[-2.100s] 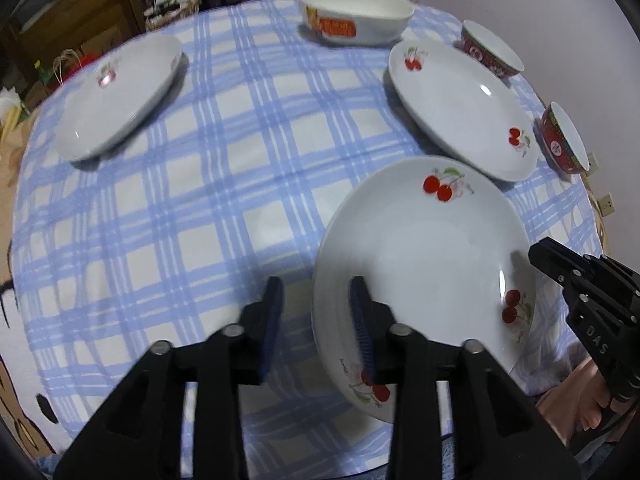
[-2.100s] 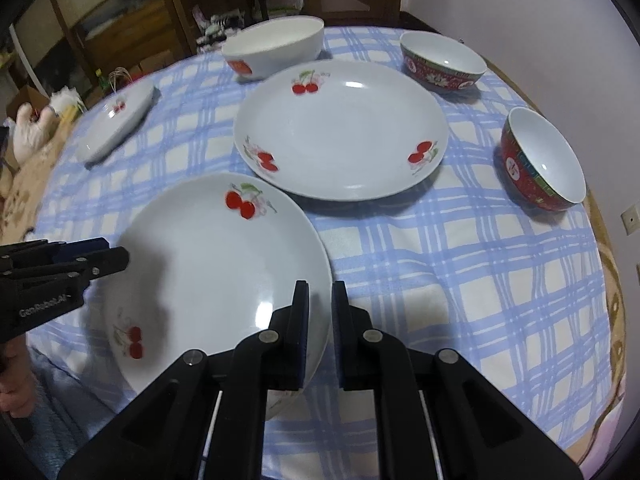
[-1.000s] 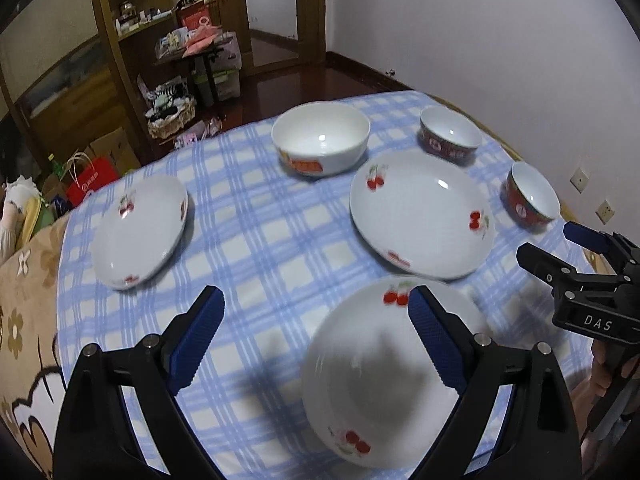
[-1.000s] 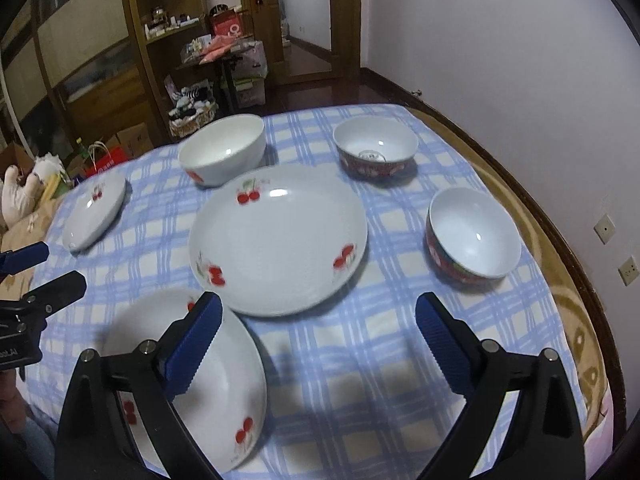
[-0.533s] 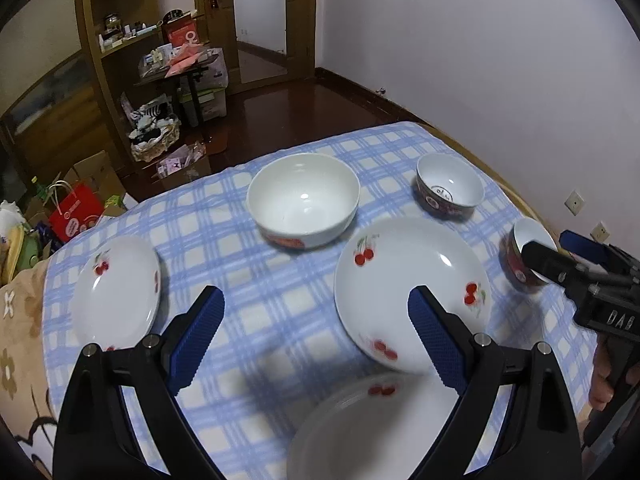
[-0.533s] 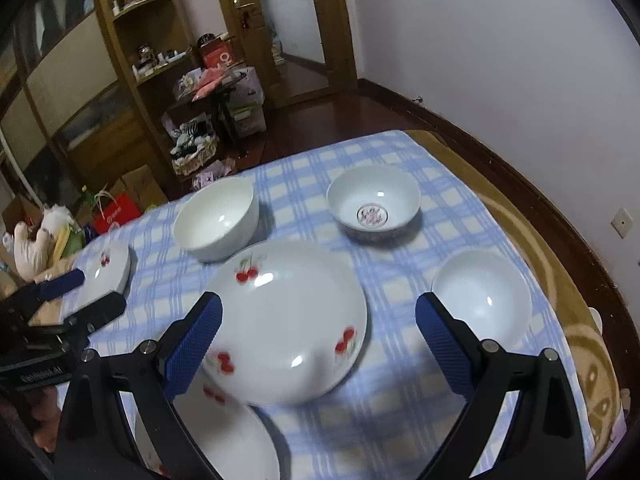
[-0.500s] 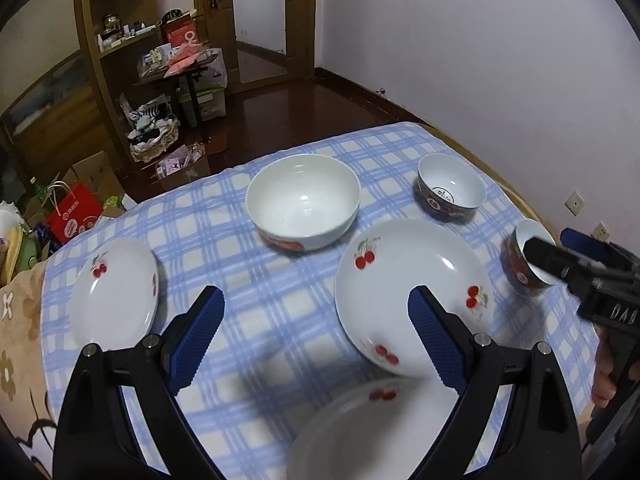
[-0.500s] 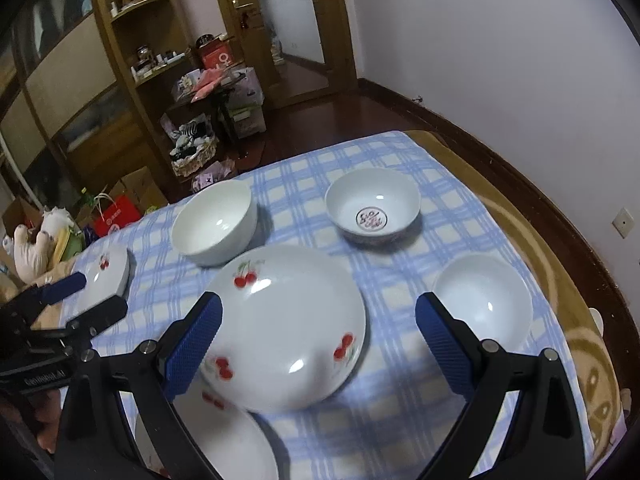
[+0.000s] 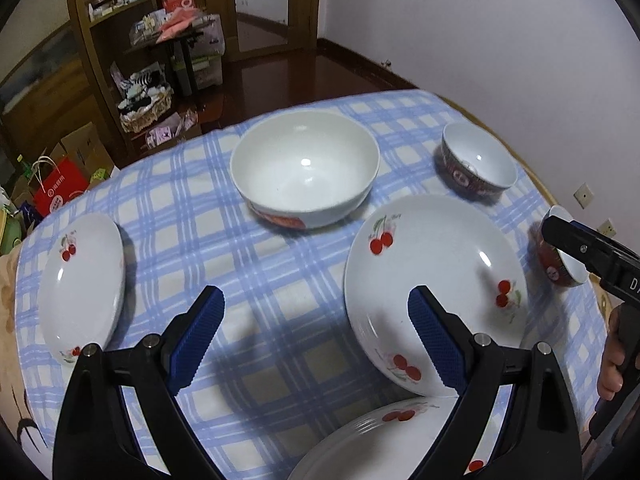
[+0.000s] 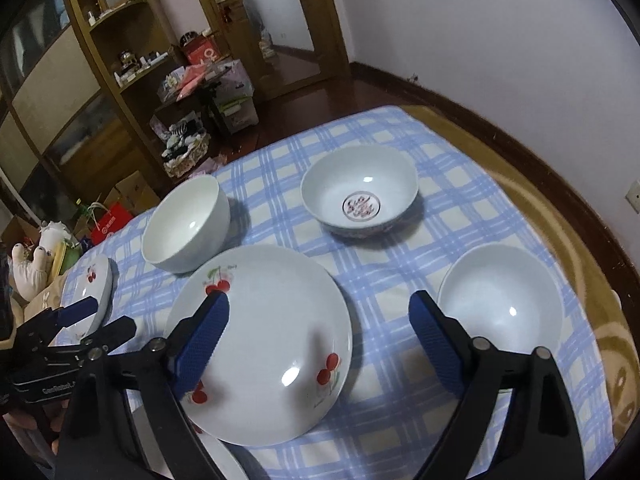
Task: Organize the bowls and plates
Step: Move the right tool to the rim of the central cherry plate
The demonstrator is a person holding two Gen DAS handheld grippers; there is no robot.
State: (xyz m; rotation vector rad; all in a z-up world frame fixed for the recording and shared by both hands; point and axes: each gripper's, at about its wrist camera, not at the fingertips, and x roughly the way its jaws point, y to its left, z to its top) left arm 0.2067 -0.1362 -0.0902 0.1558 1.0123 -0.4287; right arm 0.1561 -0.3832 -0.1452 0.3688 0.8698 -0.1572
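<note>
Nearest to us in the left wrist view, the left gripper (image 9: 316,334) has its jaws spread wide with nothing between them, above the blue-checked tablecloth (image 9: 256,264) on the table. At 5 o'clock, at the bottom edge, we see the rim of the nearest cherry plate (image 9: 392,436). Just beyond it, at 3 o'clock, lies a second cherry plate (image 9: 436,276); the two rims look close, but we cannot tell whether they touch. At 9 o'clock, well apart, sits a small cherry plate (image 9: 86,284). Farther, at 12 o'clock, stands the large white bowl (image 9: 306,168), with a red patterned bowl (image 9: 478,164) at 2 o'clock. Another red bowl (image 9: 560,264) sits at 3 o'clock by the table edge, partly behind the right gripper (image 9: 588,248).

In the right wrist view, we see that the right gripper's jaws have just been closing a little yet stand wide apart and empty, over the second cherry plate and the cloth beside it. Beyond the room's floor stands a wooden shelf unit (image 10: 92,92).
</note>
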